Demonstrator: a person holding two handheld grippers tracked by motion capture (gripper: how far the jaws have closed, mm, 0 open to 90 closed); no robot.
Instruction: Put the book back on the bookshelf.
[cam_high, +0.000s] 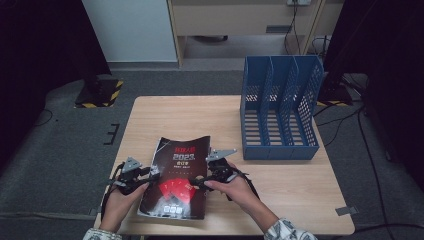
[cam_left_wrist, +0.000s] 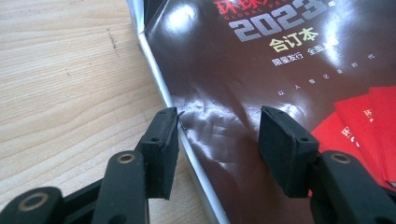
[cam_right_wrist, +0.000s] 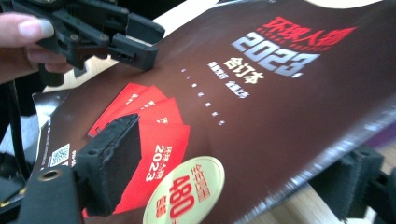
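The dark book lies on the wooden table, in the lower middle of the high view, with its cover up and its long sides running away from the person. In the right gripper view, one jaw of the right gripper sits on the cover and the other under the book's edge, so this gripper is clamped on the book and that side is tilted up from the table. The left gripper stands at the book's other long edge; its jaws are apart, one pad at the edge and one over the cover, and neither presses. The blue file rack stands in the upper right of the high view, well apart. I think the step is lifting the book. To do it well, the left jaws should close fully on the edge before both hands rise together, keeping the book level.
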